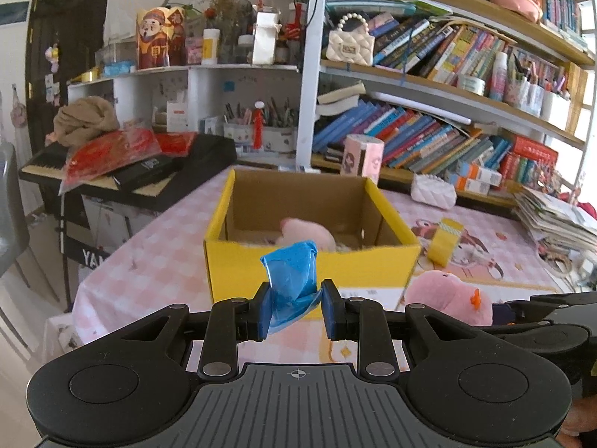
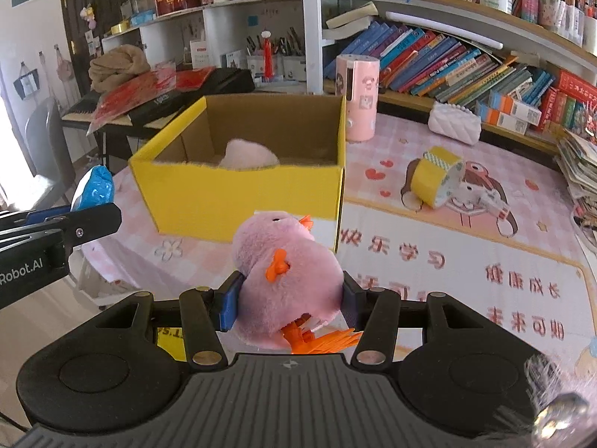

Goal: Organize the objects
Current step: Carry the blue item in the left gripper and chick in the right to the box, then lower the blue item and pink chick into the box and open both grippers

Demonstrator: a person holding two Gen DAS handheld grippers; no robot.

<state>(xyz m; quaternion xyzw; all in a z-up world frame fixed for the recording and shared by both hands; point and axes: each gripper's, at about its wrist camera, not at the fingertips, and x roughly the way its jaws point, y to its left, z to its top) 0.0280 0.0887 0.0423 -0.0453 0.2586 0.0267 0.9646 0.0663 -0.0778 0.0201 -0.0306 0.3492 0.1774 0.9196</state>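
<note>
Currently left gripper (image 1: 294, 308) is clenched on a crumpled blue packet (image 1: 293, 280), right gripper (image 2: 290, 304) squeezes a pink plush chick (image 2: 287, 272); both sit just short of the yellow box (image 2: 242, 198), which already contains a pink plush (image 2: 248, 156). Risks: thin packet slipping out sideways; chick's orange feet (image 2: 317, 339) catching the box's near wall on a low entry.

Shelves: long wooden bookshelves (image 1: 440, 86) crowded with leaning colourful books (image 1: 410, 130)
Purse: cream quilted handbag with pearl handle (image 1: 350, 43) on the upper shelf
Keyboard: black electronic piano (image 1: 123, 175) beside the desk, under red packets (image 1: 112, 149)
Cloth: bundled tan scarf (image 1: 84, 119)
</note>
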